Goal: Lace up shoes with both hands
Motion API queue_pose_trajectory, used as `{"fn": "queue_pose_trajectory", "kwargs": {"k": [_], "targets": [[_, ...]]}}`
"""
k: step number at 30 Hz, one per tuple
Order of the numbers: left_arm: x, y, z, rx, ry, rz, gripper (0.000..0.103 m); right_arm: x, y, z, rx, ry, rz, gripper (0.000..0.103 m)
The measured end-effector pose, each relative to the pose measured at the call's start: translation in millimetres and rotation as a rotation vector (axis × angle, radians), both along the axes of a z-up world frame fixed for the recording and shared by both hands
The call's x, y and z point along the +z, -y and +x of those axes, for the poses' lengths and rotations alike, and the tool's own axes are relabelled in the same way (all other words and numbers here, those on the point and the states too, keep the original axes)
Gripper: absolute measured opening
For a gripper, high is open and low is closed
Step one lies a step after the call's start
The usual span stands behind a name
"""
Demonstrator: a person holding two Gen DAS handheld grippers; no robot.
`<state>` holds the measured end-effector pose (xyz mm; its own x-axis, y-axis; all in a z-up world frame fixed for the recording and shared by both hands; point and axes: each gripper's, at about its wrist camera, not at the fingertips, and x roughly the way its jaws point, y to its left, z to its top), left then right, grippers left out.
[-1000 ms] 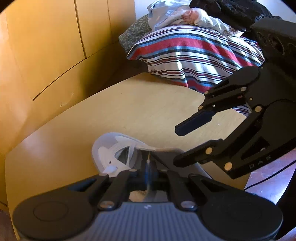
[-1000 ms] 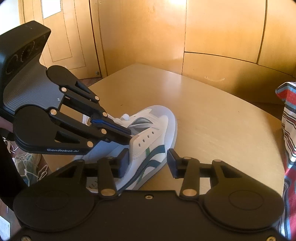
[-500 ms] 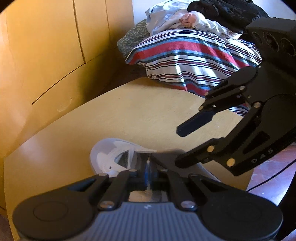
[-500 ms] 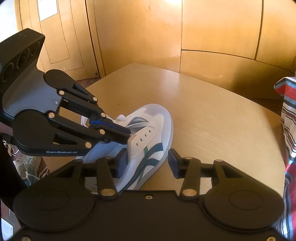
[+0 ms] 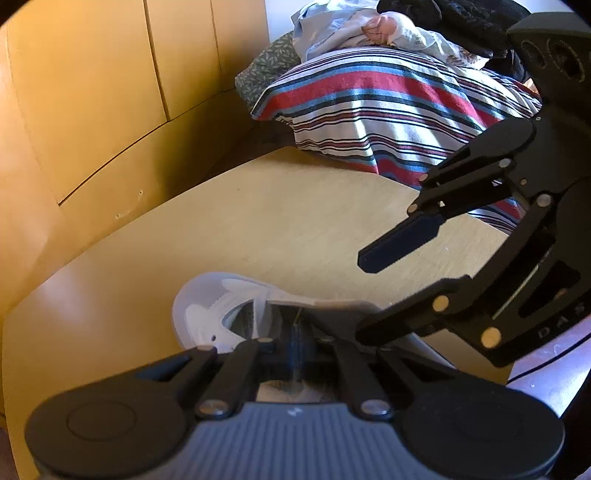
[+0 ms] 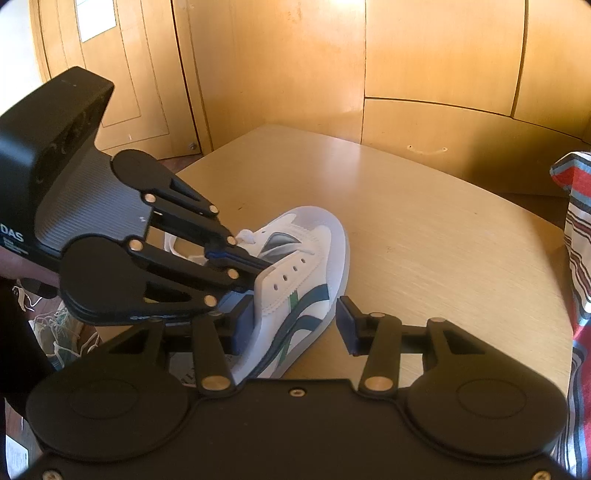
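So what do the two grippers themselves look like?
Both are matte black with two rounded lobes, scissor-like linkage arms and silver rivets. The left gripper has a ribbed grey body, dark blue finger pads and white "DAS" lettering. The right gripper has blocky dark blue pads.

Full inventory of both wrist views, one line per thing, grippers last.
shoe: one, white with dark blue and green stripes, on the table, toe pointing away
lace: one, white, at the shoe's top by the left gripper's tips
table: one, light wood, under the shoe
striped cover: one, red, blue and white, beyond the table
clothes: a pile, pale and black, on the cover
wall panels: yellow wood, behind the table
left gripper: black, shut, at the shoe's opening
right gripper: black, open, straddling the shoe's side
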<state>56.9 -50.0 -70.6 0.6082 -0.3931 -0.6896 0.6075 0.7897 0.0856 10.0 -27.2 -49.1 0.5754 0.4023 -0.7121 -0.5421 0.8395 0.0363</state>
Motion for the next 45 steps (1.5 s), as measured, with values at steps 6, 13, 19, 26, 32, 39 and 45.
{"fn": "queue_pose_trajectory", "kwargs": {"k": [6, 13, 19, 26, 32, 39, 45], "targets": [[-5, 1, -2, -0.024, 0.016, 0.009, 0.003, 1, 24, 14, -0.004, -0.005, 0.015, 0.046], [-3, -4, -7, -0.002, -0.001, 0.043, 0.002, 1, 32, 11, -0.03, -0.036, 0.074, 0.046], [6, -9, -12, 0.011, -0.006, 0.032, 0.002, -3, 46, 18, -0.077, -0.087, 0.156, 0.047], [12, -16, -16, 0.027, -0.007, 0.008, 0.002, -8, 59, 28, -0.122, -0.137, 0.234, 0.048], [15, -18, -21, 0.039, 0.005, -0.019, 0.002, -8, 66, 32, -0.134, -0.145, 0.243, 0.049], [16, -20, -20, 0.05, 0.004, -0.044, 0.002, -9, 66, 32, -0.133, -0.145, 0.238, 0.049], [15, -20, -19, 0.052, 0.004, -0.057, 0.002, -9, 65, 33, -0.133, -0.146, 0.235, 0.049]]}}
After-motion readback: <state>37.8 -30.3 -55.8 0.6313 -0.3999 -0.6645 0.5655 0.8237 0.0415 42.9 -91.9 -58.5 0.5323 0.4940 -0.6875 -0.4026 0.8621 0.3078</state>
